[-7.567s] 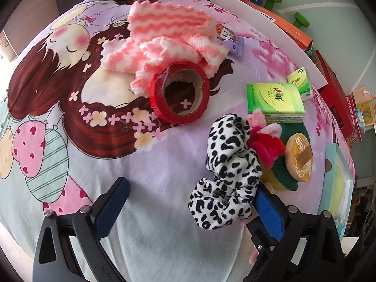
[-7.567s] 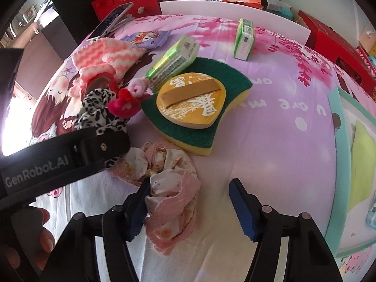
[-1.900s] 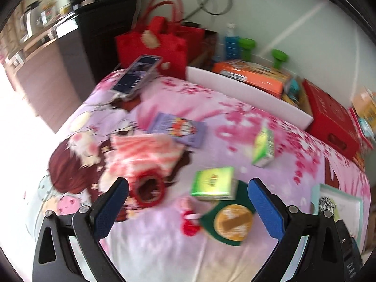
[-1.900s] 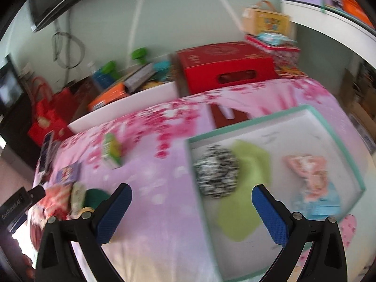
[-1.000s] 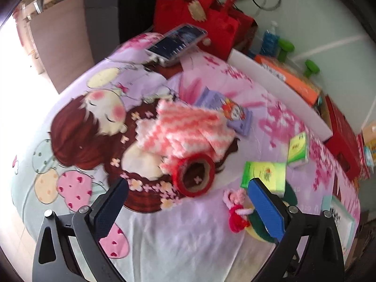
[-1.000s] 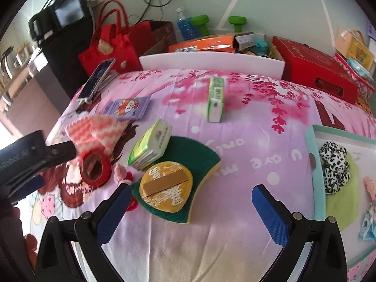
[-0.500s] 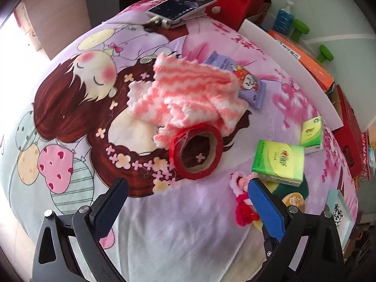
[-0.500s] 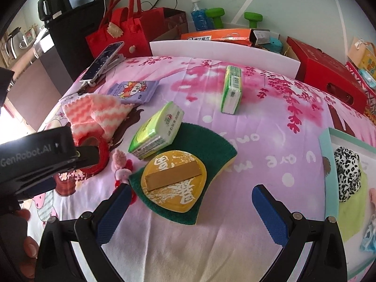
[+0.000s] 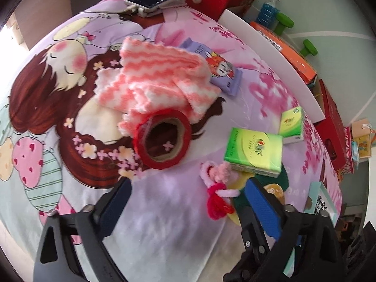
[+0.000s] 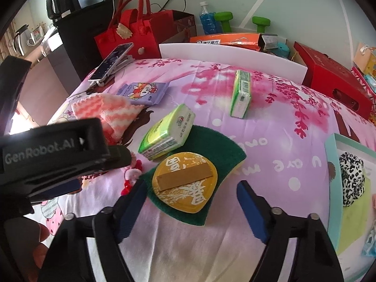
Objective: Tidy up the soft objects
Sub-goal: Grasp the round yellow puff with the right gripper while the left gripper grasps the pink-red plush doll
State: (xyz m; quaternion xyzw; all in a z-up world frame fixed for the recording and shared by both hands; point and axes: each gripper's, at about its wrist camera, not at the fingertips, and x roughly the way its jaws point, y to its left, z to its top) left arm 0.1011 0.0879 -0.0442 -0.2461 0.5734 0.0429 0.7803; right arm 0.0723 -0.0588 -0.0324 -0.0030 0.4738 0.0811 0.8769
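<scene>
Hovering over the bedsheet (image 9: 176,211), the left gripper (image 9: 188,202) had just been closing, still wide, nothing btwn its jaws. Pink-red yarn doll (image 9: 217,192) lay at 3 o'clock by its right finger, long axis roughly 12-to-6. Right gripper (image 10: 190,202) also closing, empty, above the gold disc (image 10: 185,183).

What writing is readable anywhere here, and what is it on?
"GenRobot.AI": on the left claw's black body.
"u are m…": white letters, seen upside down, on the pink bedsheet.
Gold disc, orange box, tissue packs: Chinese print, too small or blurred to read.
</scene>
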